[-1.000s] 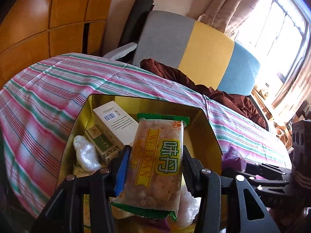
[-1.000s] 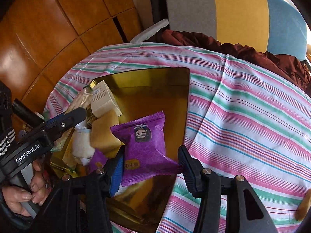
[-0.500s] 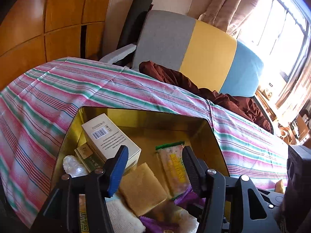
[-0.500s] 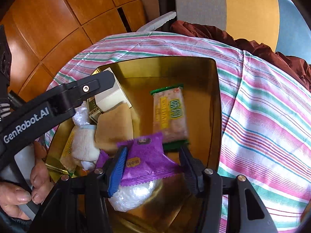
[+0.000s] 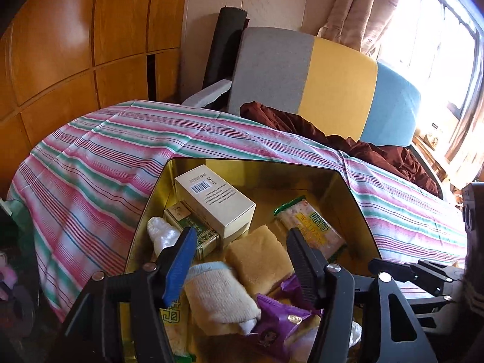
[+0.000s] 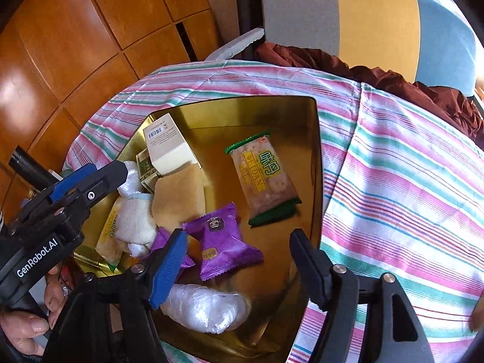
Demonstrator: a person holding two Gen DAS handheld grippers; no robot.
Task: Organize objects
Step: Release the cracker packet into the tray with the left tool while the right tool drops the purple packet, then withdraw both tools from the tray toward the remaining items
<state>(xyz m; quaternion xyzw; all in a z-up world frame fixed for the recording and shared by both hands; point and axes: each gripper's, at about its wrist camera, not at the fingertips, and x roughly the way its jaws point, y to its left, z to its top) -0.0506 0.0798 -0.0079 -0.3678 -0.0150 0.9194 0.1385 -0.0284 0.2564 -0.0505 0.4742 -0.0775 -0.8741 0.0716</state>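
Right wrist view: gold tray (image 6: 314, 163) crowded, purple packet (image 6: 224, 239) nearest opening jaws.

A second ago the left gripper (image 5: 239, 239) gripped the green-edged cracker packet (image 6: 262, 178); that packet now lies flat on the floor of the gold tin (image 6: 314, 163), and the jaws are opening with nothing between them. The right gripper (image 6: 239, 242) had clamped the purple snack pack (image 6: 224, 242), which now rests loose in the tin below its opening jaws
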